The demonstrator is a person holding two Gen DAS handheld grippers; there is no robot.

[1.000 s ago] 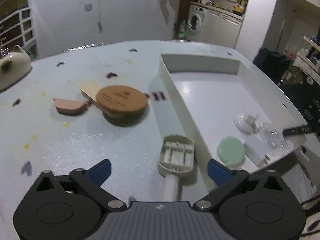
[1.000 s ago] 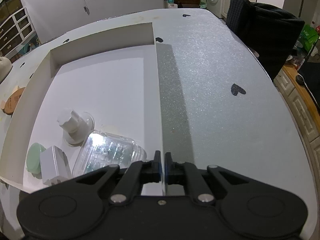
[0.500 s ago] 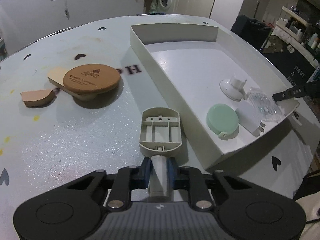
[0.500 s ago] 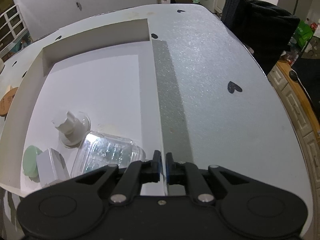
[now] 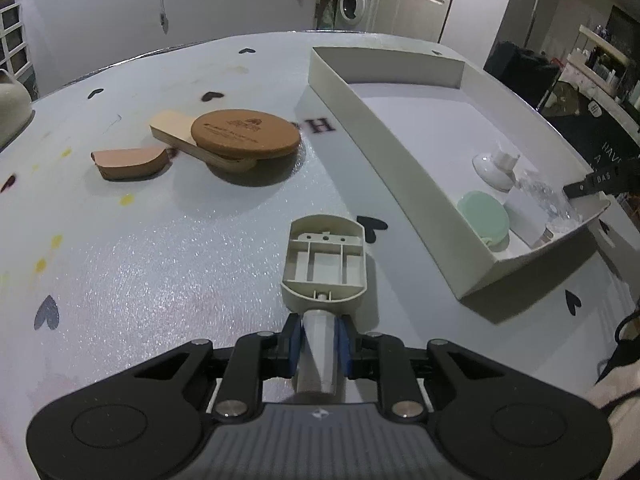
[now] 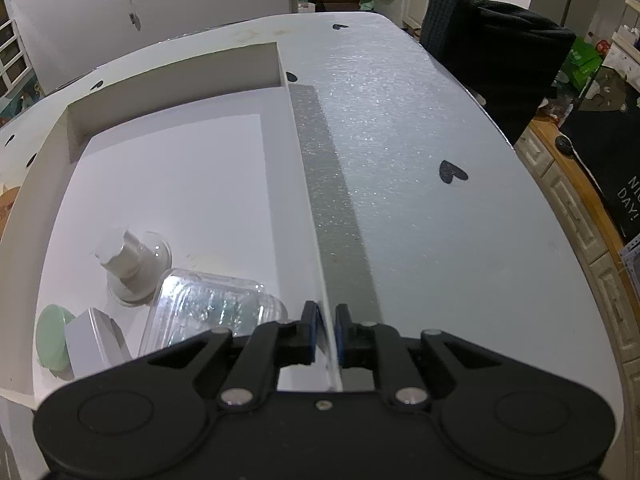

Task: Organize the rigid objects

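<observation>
My left claw is clenched on the pale round handle of a beige plastic brush base, its blue pads pressing the handle from both sides. The ribbed, hollow underside of the base faces up, and its head reaches forward over the speckled counter; I cannot tell whether it rests on the surface or hangs just above it. It sits just left of the white tray, apart from its near wall.

My right claw is closed on the thin right wall of that tray, one finger inside and one outside, near the corner closest to me.

Inside the tray, gathered at the near end, lie a mint-green round disc, a small white box, a clear plastic clamshell case and a white suction cup with a knob. The disc and box sit side by side, the clamshell lies just beside the box and the suction cup. The far part of the tray holds nothing but its white floor.

Out on the counter, well left of the tray, a round brown cork coaster lies on top of a light wooden paddle, and a curved tan piece lies just beside the paddle's left end. Black heart marks dot the counter surface.
</observation>
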